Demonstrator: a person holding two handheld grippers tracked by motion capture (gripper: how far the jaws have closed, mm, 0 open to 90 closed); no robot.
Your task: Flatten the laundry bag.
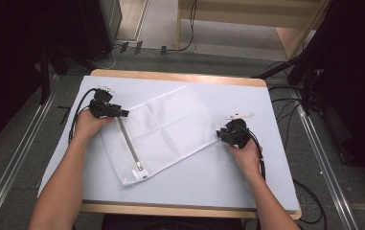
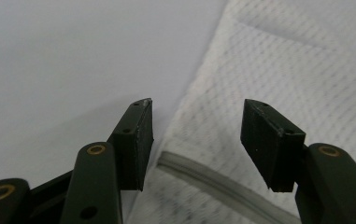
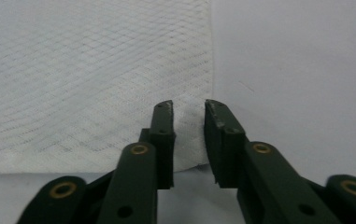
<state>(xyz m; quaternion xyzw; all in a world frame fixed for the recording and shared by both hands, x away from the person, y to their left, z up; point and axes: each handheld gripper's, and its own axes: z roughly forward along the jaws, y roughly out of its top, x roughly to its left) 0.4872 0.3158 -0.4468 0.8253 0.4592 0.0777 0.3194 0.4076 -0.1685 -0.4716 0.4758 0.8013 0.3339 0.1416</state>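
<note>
My left gripper (image 2: 196,135) jaws apart over mesh bag (image 1: 158,132) zipper (image 2: 222,184), right gripper (image 3: 188,140) nearly shut pinching bag corner, white tag (image 1: 240,116) just beyond, table (image 1: 228,177) otherwise bare

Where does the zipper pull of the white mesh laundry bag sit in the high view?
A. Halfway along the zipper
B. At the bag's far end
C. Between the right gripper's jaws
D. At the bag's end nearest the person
D: the zipper pull lies at the near corner of the mesh laundry bag.

Even overhead light — dark room edges, close views softly blurred.
</note>
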